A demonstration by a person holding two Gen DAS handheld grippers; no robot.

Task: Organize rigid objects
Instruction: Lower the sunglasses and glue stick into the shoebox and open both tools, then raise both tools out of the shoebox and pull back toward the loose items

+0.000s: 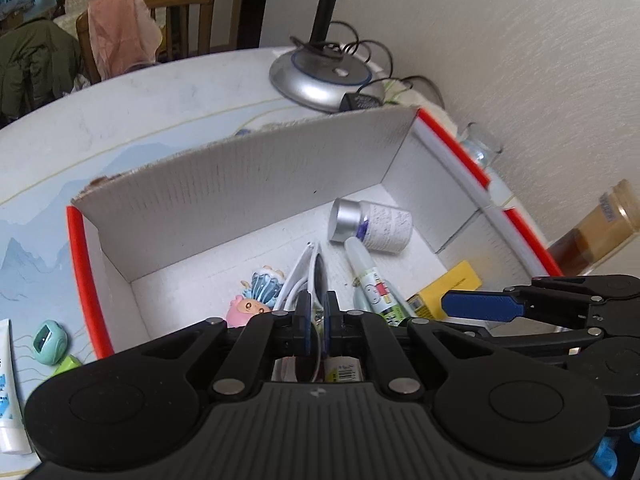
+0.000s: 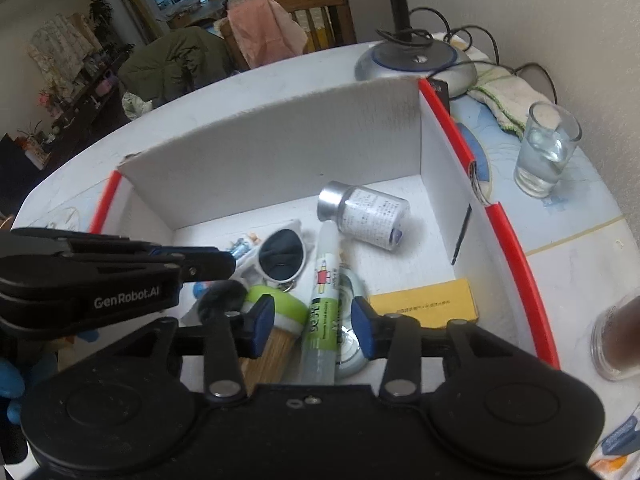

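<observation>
a pale desk [image 2: 580, 248] against a textured wall carries a lamp base [image 2: 416, 62], a glass of water [image 2: 546, 152] and a white cardboard box [image 2: 280, 140] with red edges. inside the box lie a small bottle [image 2: 364, 214] with a silver cap, a glue tube [image 2: 322, 304], a yellow carton [image 2: 426, 302], a toy figure [image 1: 256, 296] and white sunglasses [image 2: 280, 254]. the left tongs [image 1: 316, 320] are pinched shut on the sunglasses' frame over the box, while the right tongs [image 2: 312, 322] stand partly apart above the glue tube, holding nothing.
</observation>
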